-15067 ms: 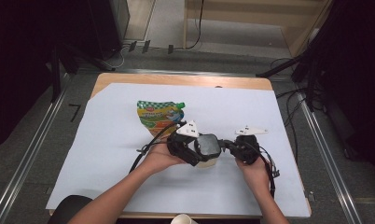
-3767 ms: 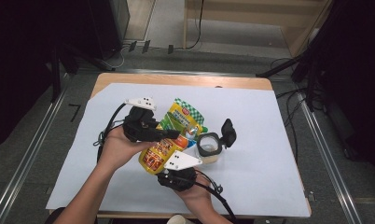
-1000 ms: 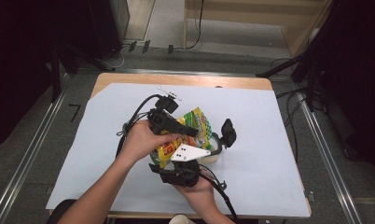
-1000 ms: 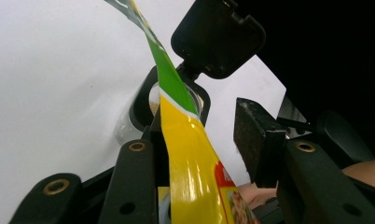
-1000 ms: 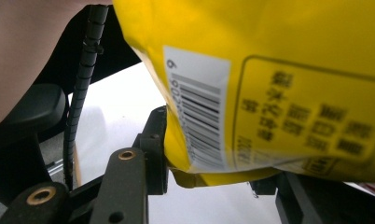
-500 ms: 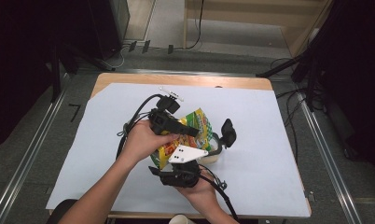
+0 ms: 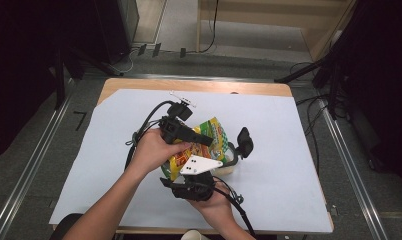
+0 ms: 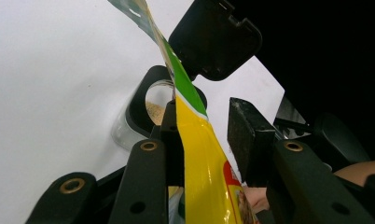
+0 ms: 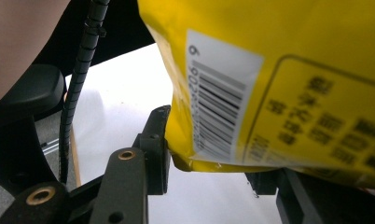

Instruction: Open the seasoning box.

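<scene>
Snack bag [image 7: 207, 137], yellow w/ green top edge, is up off the table near mid-sheet, tilted, held between both hands. In my left gripper view the bag [image 8: 199, 154] runs edge-on up between the jaws: it lies against the left-hand jaw, w/ a clear gap to the right-hand pad, so I read the left gripper [image 8: 204, 135] as part open, touching the bag on one side only, not clamped. High view has the left gripper [image 7: 201, 140] on top of the bag, left hand [image 7: 151, 150] wrapped round it.

Right gripper view: bag's bottom corner [image 9: 269, 93], barcode side facing me, sits between the jaws of the right gripper [image 9: 213, 179]; left-hand jaw touches the corner, other jaw mostly hidden behind the bag. Can't tell if it's pinching or just cradling. High view puts the right gripper [image 7: 194, 185] under the bag's near end, grey plate on top, right hand [image 7: 216, 207] below.

Just beyond the bag: clear jar [image 8: 150, 112] w/ black rim, tan grains inside, flip lid [image 8: 213, 37] standing open. Same jar [image 7: 229, 165] sits just right of the bag on the white sheet [image 7: 299, 165] over the table [image 7: 199, 86].
</scene>
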`<state>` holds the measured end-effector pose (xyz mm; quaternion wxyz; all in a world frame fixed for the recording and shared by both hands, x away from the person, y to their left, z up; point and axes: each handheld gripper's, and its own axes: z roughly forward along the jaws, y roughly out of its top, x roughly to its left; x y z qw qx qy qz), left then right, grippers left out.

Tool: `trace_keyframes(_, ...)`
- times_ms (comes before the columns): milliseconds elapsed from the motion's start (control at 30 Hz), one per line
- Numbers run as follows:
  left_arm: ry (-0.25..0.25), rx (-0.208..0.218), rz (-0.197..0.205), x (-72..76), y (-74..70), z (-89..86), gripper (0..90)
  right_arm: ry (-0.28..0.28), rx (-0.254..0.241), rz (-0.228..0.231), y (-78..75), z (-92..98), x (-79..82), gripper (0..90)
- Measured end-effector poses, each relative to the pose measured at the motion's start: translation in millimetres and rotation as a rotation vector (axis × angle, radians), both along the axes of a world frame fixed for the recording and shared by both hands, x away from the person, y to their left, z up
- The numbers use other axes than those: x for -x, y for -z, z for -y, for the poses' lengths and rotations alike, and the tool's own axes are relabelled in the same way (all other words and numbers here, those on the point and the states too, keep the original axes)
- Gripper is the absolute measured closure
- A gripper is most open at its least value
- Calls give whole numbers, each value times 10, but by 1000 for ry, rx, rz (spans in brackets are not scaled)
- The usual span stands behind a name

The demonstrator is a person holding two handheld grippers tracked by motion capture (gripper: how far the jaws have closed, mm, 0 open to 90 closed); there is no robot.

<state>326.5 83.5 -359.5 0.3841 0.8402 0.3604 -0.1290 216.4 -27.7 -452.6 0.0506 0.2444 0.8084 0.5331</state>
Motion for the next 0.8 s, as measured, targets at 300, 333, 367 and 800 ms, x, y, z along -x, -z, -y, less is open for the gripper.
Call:
trace_keyframes(300, 5, 2, 3, 5, -4, 0, 673, 4, 1, 2, 1, 0, -2, 593)
trace_keyframes(333, 6, 2, 4, 5, -5, 0, 667, 4, -3, -2, -1, 0, -2, 593)
trace_keyframes(367, 6, 1, 4, 5, -6, -1, 666, 4, -7, -4, -1, 1, -4, 593)
trace_keyframes(800, -1, -3, 7, 0, -11, -6, 678, -3, -10, -11, -11, 1, -5, 591)
